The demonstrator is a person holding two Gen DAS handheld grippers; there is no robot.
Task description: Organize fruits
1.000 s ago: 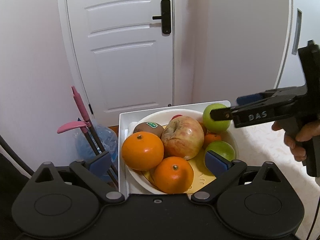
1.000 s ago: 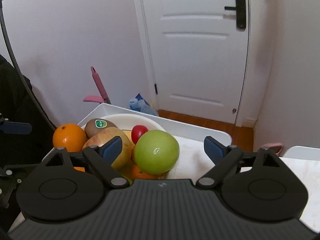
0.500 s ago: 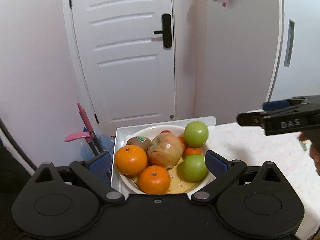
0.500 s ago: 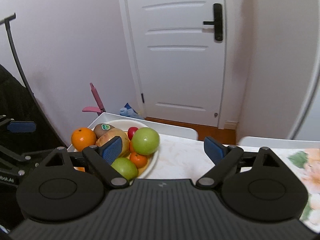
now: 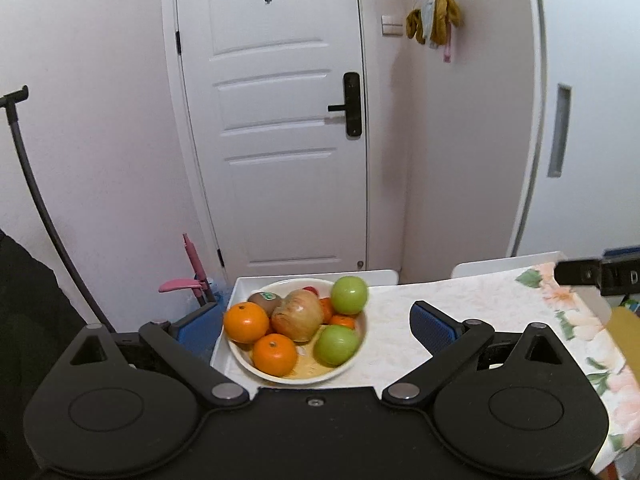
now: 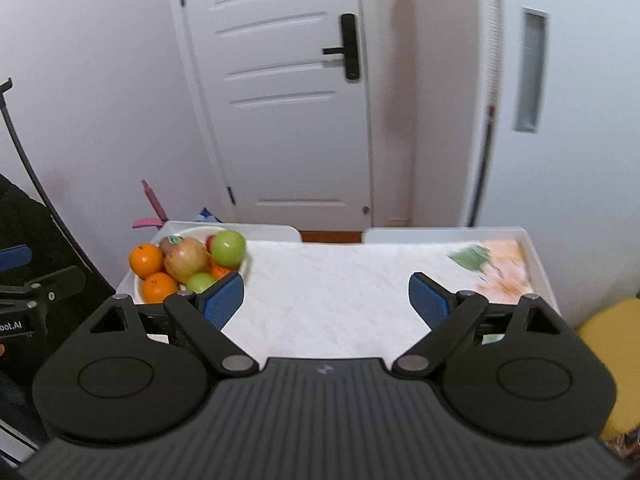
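A white bowl (image 5: 352,362) at the table's left end holds two oranges (image 5: 246,322), a large reddish apple (image 5: 302,315), a kiwi (image 5: 263,298), two green apples (image 5: 349,294) and small fruit behind. The bowl (image 6: 245,266) also shows far left in the right wrist view, the top green apple (image 6: 228,248) on its pile. My left gripper (image 5: 316,330) is open, pulled back, with the bowl framed between its fingers at a distance. My right gripper (image 6: 326,298) is open and empty over the bare tablecloth. The tip of the right gripper (image 5: 600,274) pokes in at the right edge.
The table carries a pale cloth (image 6: 340,280) with a flower print (image 6: 500,264) at its right end. A white door (image 5: 280,140) and wall stand behind. Pink handles (image 5: 188,276) lean beside the table's left end. A yellow seat (image 6: 608,344) is at the right.
Both grippers have drawn back and up from the bowl, which now looks small and far. The right gripper left the green apple on the pile and moved right over the cloth.
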